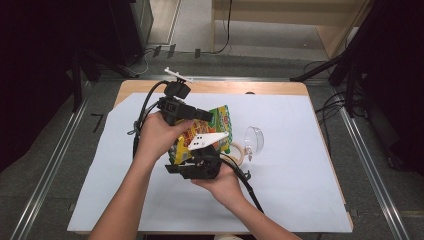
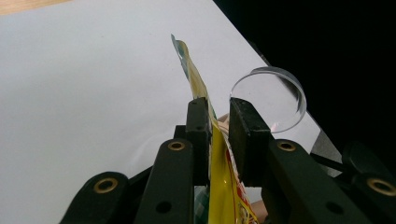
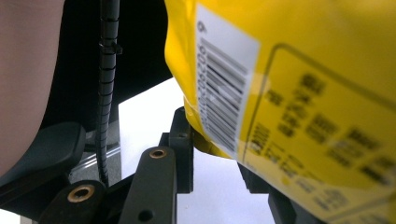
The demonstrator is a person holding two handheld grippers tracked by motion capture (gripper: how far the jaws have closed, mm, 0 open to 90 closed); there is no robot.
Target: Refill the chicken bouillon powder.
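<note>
A yellow snack bag (image 1: pixel 210 131) is being held up above the white sheet (image 1: pixel 300 180) covering the table (image 1: pixel 280 88), near its middle, between the two hand-held grippers. Its upper edge is being clamped by the left gripper (image 1: pixel 206 116), which is being gripped by the left hand (image 1: pixel 157 132); in the left gripper view the thin edge of the bag (image 2: pixel 219 163) is being seen standing upright between the two black jaws, lying against the left jaw with a narrow gap to the right one, so the grip there is being read as closed on the bag. The lower end of the bag is being taken by the right gripper (image 1: pixel 192 162), which is being carried in the right hand (image 1: pixel 225 182) from below; in the right gripper view the barcoded back of the bag (image 3: pixel 289 93) is being seen lying across the jaws, with one corner tucked between them, and the jaws are being judged to be grasping it, although the far jaw is being hidden by the bag. A clear plastic cup (image 1: pixel 254 139) is lying on its side on the sheet just to the right of the bag, and a light ring (image 1: pixel 237 152) is lying beside it. In the left gripper view the rim of the cup (image 2: pixel 275 100) is being seen beyond the right jaw.
</note>
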